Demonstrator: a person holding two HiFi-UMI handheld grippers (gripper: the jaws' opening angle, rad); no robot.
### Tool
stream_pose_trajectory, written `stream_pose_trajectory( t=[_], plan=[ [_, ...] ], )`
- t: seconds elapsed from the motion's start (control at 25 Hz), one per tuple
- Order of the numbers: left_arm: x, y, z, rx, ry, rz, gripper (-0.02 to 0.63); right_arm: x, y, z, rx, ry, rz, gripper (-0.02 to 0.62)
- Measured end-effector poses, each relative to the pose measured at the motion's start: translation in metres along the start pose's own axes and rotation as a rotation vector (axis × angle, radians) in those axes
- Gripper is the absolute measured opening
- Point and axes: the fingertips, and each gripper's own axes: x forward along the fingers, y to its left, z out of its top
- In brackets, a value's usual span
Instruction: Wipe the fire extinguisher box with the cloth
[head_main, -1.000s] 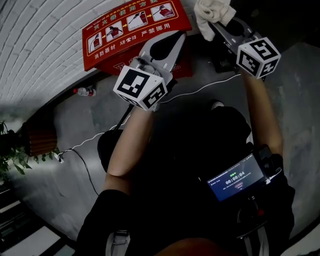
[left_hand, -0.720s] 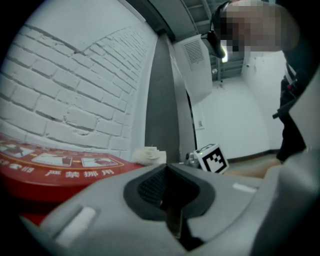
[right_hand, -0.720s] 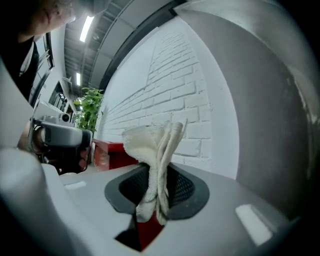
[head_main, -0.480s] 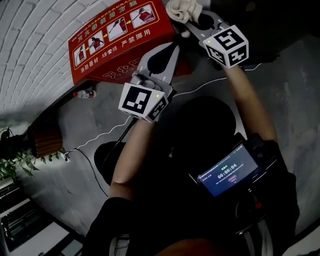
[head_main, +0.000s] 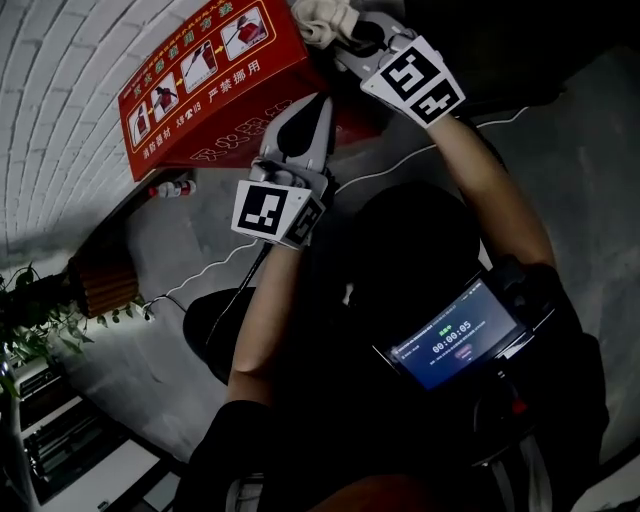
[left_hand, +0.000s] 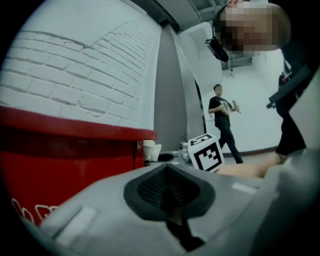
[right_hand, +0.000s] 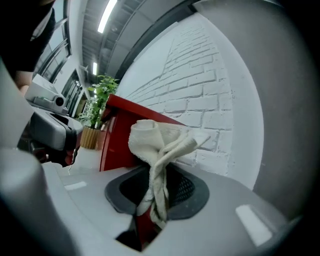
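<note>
The right hand-held gripper (head_main: 348, 38) is clamped on the cream cloth (head_main: 320, 14), which bunches out ahead of its jaws at the top right corner of the red fire extinguisher box (head_main: 200, 85). The left hand-held gripper (head_main: 315, 105) has its jaws together with nothing between them, and points at the box's front edge.

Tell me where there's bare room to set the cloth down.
Free: the fire extinguisher box lid, left of the cloth in the right gripper; grey floor past the cable. Crowded: box front, with left gripper and bottle.
</note>
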Motion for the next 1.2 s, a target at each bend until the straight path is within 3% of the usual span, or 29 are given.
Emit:
stream_pose_trajectory(
  t=[0.28, 0.64, 0.84, 1.2],
  plan=[
    [0.005, -0.006, -0.012, 0.005, 0.026, 0.007, 0.003, 0.002, 0.014, -0.005, -0.173, 0.064, 0.064, 0.074],
    [0.009, 0.010, -0.037, 0.081, 0.032, 0.066, 0.003, -0.001, 0.019, -0.012, -0.251, 0.092, 0.071, 0.072],
    [0.009, 0.011, -0.046, 0.057, 0.072, 0.087, 0.003, -0.001, 0.024, -0.023, -0.338, 0.167, 0.096, 0.072],
    [0.016, 0.023, -0.085, 0.074, 0.133, 0.192, 0.003, -0.001, 0.038, -0.075, -0.398, 0.292, 0.157, 0.072]
  ],
)
